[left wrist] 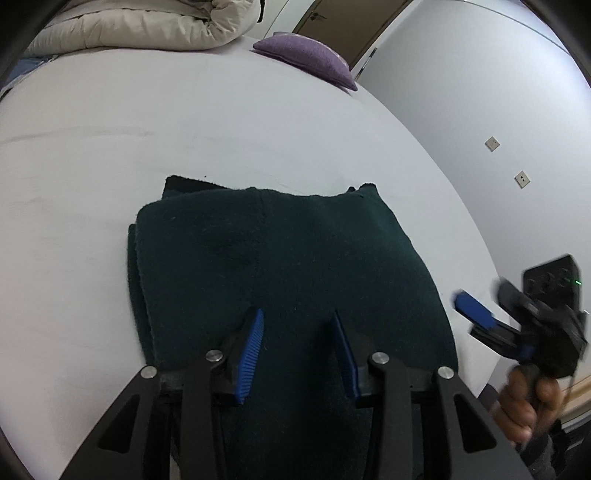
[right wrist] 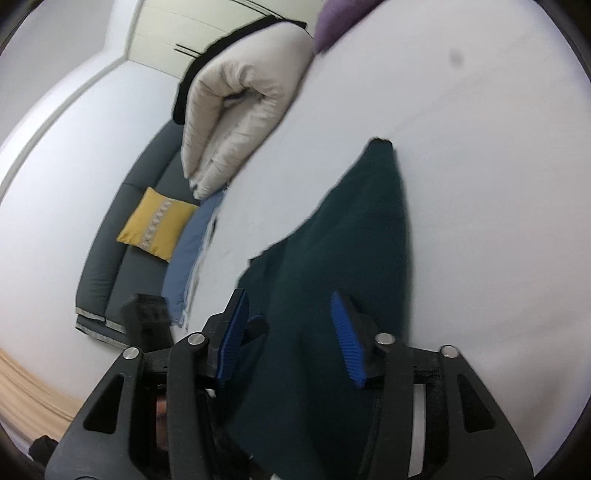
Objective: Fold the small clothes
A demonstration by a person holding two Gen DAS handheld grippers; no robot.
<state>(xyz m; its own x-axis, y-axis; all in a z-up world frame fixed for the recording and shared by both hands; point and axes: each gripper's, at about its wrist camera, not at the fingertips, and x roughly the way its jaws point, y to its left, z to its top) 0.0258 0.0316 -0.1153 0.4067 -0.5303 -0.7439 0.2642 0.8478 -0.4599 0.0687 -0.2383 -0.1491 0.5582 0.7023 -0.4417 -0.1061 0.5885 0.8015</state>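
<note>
The dark cloth (left wrist: 288, 258) lies folded on the bed (left wrist: 184, 129) (layers show). Both tools, left (left wrist: 298, 347) and right (right wrist: 291, 336), are open, holding nothing.

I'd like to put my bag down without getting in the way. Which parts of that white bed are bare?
The white bed sheet lies bare between the dark green folded fleece garment, the rolled cream duvet and the purple cushion. The near edge is crowded: both open grippers, left and right, hang over the garment.
</note>
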